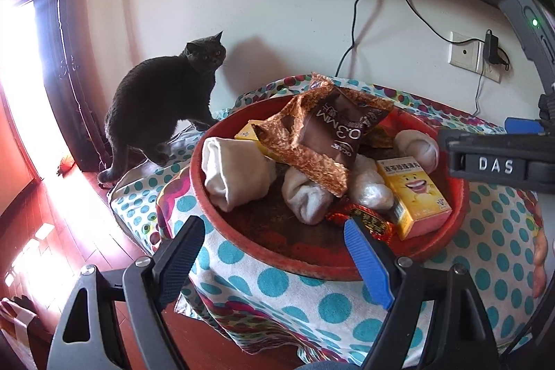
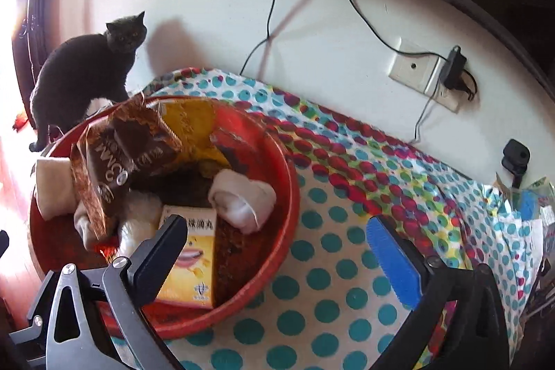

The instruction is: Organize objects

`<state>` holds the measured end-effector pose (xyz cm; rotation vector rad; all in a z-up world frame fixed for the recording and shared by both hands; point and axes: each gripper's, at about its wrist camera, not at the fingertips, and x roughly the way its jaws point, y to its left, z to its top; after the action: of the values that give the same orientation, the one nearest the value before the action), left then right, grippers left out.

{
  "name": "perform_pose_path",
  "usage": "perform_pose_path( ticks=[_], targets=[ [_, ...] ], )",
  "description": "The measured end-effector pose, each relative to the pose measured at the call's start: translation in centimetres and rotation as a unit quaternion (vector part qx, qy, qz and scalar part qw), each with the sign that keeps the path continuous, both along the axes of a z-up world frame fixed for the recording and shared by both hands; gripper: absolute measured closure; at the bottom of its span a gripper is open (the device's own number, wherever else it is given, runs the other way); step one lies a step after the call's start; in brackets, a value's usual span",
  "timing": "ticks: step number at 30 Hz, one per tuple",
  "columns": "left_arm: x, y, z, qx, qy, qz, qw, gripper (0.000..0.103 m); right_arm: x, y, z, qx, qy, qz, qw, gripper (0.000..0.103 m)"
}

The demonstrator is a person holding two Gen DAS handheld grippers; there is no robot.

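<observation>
**Red tray, both grippers empty**

Red tray (image 1: 433, 241) sits on the dotted cloth (image 1: 242, 269), heaped. From the left: cat (image 1: 156, 106) beside it, white roll (image 1: 236, 175), brown wrapper (image 1: 326, 134) lying diagonally on top, yellow box (image 1: 412, 193) with its long axis running toward the camera. Left gripper (image 1: 274, 252) and right gripper (image 2: 277, 252) both gape, holding nothing.

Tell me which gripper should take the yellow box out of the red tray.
Right, probably. The right gripper is open, and its dark finger already overlaps the yellow box at the red tray rim. The left gripper, also open, faces the tray's near edge, with the box off to its right.
</observation>
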<state>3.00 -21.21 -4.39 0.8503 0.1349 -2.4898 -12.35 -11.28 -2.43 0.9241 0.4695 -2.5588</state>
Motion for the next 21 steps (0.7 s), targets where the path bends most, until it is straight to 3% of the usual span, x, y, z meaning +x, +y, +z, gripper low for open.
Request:
perform_pose_path(
  ticks=[6,9,13,17,21],
  targets=[
    [1.4,3.5,1.3,0.027,0.0,-0.031,0.9991,0.018,2.6,4.5,-0.2,-0.009,-0.018,-0.045,0.999,0.0],
    [1.7,4.9,1.9,0.029,-0.013,-0.037,0.9988,0.018,3.6,6.0,0.2,0.011,-0.034,-0.079,0.996,0.0],
    [1.5,7.2,2.2,0.052,-0.035,-0.083,0.9946,0.018,5.2,7.3,0.8,0.021,-0.037,-0.083,0.996,0.0],
    [1.3,9.0,2.2,0.042,-0.046,-0.108,0.9922,0.018,5.9,8.7,1.2,0.043,-0.01,-0.093,0.995,0.0],
    [1.1,9.9,2.4,0.042,-0.048,-0.13,0.9895,0.018,5.8,10.8,1.4,0.019,-0.023,-0.103,0.994,0.0]
  ],
)
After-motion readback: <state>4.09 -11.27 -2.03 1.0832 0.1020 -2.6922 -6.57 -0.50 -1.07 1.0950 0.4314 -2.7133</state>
